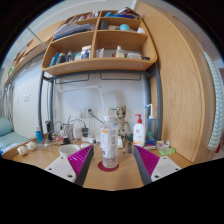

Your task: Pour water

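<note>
**Bottle standing between open fingers at a cluttered desk**

The gripper (108, 166) is held wide open and has hold of nothing — its two fingers splay out at about five and seven o'clock, magenta pads (148, 160) facing inward. Between them, at six o'clock, a clear plastic bottle (109, 146) with a white label stands upright on a round red coaster (108, 165), with a plain gap at either side. The coaster rests on a pale wooden desk (45, 158).

Just beyond the bottle, at about five o'clock, is a white pump dispenser (139, 131) with a red mark on its front. Towards eight o'clock, beyond the left finger, small items crowd the desk: a blue-topped container (39, 136) and a few pale things too small to tell apart.

At twelve o'clock, wooden shelves (100, 44) hang above the desk, packed with jars, boxes and books. A wooden panel (180, 85) rises at three o'clock. The wall behind the desk is white — a socket (88, 112) shows on it above the bottle.
</note>
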`<state>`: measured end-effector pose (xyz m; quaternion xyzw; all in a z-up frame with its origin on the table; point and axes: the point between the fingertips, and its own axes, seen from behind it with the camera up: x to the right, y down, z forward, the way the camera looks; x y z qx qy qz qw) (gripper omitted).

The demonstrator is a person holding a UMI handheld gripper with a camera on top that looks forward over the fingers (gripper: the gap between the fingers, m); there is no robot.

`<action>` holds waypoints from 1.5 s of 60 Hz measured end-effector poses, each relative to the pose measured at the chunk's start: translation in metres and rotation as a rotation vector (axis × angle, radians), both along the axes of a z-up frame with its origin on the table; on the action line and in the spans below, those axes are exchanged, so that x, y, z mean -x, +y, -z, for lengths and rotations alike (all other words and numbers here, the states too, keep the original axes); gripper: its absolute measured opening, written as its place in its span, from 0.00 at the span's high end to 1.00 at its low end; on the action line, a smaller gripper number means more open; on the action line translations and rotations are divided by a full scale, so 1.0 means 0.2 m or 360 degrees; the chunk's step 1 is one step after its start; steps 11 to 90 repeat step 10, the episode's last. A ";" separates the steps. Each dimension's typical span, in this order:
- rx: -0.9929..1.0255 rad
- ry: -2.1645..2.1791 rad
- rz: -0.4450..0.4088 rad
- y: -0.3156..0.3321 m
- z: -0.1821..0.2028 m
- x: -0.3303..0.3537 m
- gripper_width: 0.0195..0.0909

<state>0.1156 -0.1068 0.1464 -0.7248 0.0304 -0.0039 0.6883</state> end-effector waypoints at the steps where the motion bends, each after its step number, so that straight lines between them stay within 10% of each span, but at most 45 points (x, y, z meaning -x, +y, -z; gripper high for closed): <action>1: 0.0004 0.0004 -0.0002 -0.01 0.00 0.00 0.13; 90: 0.0015 -0.0021 0.0018 -0.04 0.01 -0.03 0.13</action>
